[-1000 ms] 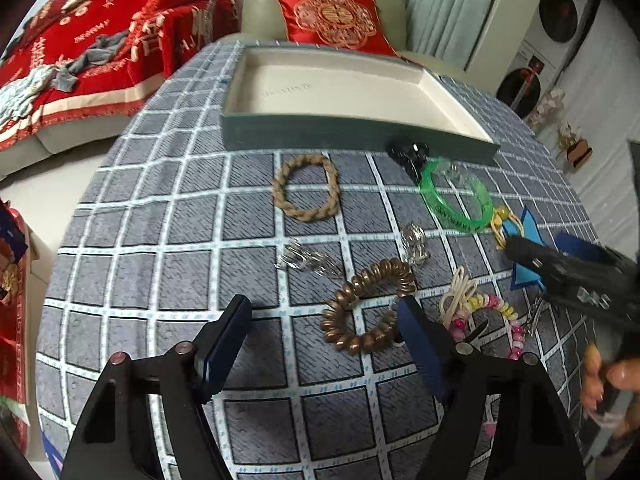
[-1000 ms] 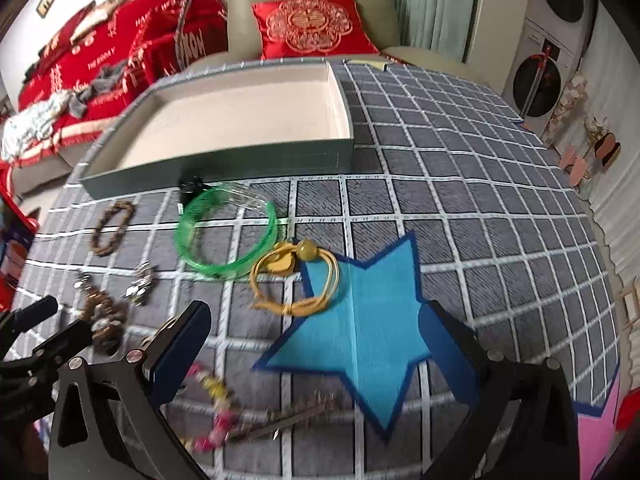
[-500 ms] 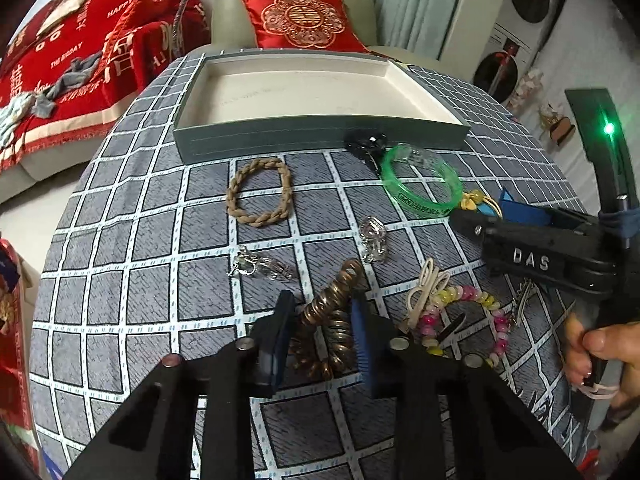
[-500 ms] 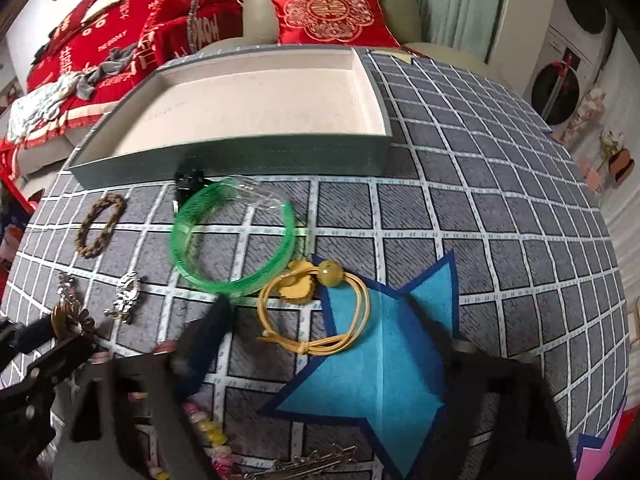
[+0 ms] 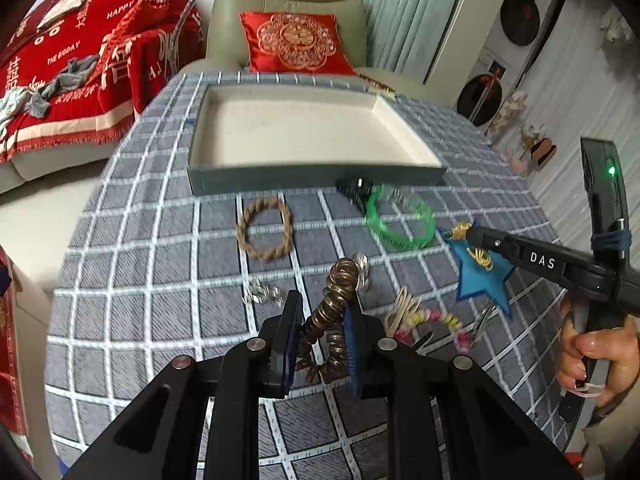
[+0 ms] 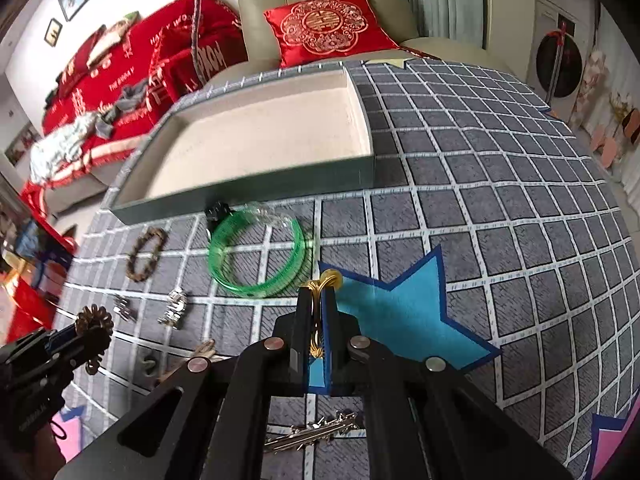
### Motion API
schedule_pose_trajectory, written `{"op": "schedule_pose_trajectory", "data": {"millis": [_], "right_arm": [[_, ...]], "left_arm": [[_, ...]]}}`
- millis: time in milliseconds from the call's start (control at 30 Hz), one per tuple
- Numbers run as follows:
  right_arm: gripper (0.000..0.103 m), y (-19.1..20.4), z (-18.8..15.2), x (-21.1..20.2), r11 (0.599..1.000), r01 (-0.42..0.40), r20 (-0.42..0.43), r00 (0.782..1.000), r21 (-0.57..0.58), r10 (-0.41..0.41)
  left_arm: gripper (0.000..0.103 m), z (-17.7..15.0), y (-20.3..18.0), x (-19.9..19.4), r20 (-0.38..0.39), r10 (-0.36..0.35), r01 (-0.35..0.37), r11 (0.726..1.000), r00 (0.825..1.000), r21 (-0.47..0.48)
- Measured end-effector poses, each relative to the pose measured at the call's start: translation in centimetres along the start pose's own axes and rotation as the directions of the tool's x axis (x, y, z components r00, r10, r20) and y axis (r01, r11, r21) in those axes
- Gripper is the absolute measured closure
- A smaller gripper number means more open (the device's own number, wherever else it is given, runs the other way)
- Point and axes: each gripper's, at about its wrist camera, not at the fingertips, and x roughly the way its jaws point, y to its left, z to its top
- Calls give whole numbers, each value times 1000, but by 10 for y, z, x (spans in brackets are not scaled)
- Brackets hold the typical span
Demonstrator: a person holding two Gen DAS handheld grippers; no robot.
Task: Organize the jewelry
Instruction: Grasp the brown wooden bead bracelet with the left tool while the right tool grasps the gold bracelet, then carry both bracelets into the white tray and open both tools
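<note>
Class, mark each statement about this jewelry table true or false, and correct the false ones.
1. The left claw grips the bronze coil bracelet. True.
2. The tray already holds the green bangle. False: the green bangle lies on the cloth in front of it.
3. The right claw is shut on the yellow cord. True.
4. The braided tan bracelet sits on the blue star. False: it lies on the checked cloth, apart from the blue star.

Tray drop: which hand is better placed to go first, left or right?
Left, narrowly. The left gripper already has the bronze coil bracelet clamped, lifted, and faces the open tray head-on. The right gripper pinches the yellow cord low over the blue star, with the tray off to its left.
</note>
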Motion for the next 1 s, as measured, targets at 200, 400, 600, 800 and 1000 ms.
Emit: {"op": "schedule_pose_trajectory", "data": {"millis": [200, 400, 600, 800, 1000], "right_arm": [[98, -3, 20, -20, 997, -62, 34, 998, 39, 61], [98, 6, 53, -29, 993, -112, 67, 992, 47, 109], [98, 19, 108, -18, 988, -150, 78, 986, 42, 146], [98, 25, 160, 23, 986, -157, 70, 986, 49, 153], [98, 20, 186, 77, 988, -135, 39, 991, 78, 132]], "left_arm": [[68, 26, 5, -18, 50, -11, 10, 1000, 999, 12], [68, 68, 11, -19, 80, -20, 19, 1000, 997, 6], [68, 117, 13, 3, 102, 6, -9, 1000, 995, 23], [68, 162, 19, 51, 92, 51, -54, 998, 994, 30], [68, 186, 30, 114, 54, 112, -114, 993, 992, 36]]}}
